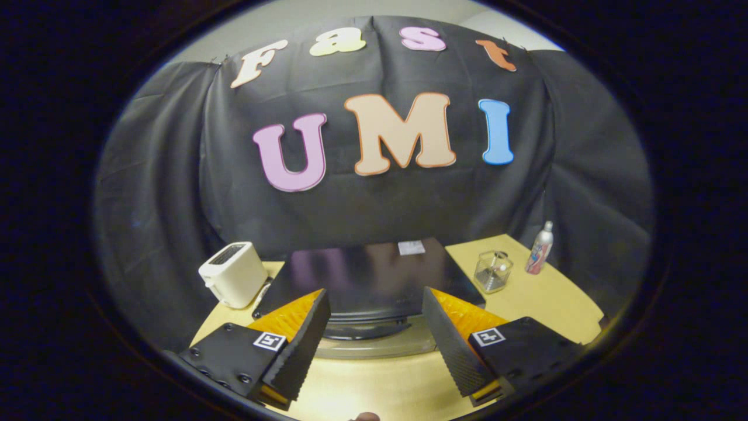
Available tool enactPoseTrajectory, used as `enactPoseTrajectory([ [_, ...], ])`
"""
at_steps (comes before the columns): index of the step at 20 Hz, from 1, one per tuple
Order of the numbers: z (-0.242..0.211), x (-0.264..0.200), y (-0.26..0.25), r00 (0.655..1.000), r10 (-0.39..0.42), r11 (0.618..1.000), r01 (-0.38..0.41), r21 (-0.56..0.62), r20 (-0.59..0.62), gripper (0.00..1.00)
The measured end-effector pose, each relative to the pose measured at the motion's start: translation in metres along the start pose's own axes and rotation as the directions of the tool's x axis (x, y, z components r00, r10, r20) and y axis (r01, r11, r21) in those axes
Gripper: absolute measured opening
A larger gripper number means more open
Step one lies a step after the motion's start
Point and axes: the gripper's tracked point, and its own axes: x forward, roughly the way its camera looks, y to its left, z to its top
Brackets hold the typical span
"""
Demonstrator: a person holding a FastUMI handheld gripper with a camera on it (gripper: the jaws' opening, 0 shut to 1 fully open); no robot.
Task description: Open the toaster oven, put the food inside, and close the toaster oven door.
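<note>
My gripper hangs above the yellow table with its jaws spread wide and nothing between them. Just ahead of my fingers, in the gap, sits the black toaster oven, its glossy top facing me and its door handle curving along the near edge. Left of it stands a white toaster. To the right are a clear glass jar and, farther off, a spray bottle.

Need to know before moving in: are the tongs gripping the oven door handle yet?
No. The tongs stand open above the oven, with its handle lying untouched in the gap between them.
</note>
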Motion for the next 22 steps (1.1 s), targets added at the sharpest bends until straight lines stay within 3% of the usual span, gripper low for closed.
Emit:
enactPoseTrajectory([
  [14,0.22,-0.047,0.006,0.982,0.02,0.999,-0.011,-0.049,0.188,0.99],
  [18,0.257,-0.057,0.013,0.969,0.038,0.999,-0.028,-0.045,0.243,0.99],
  [22,0.26,-0.062,0.007,0.966,0.042,0.998,-0.032,-0.045,0.253,0.99],
])
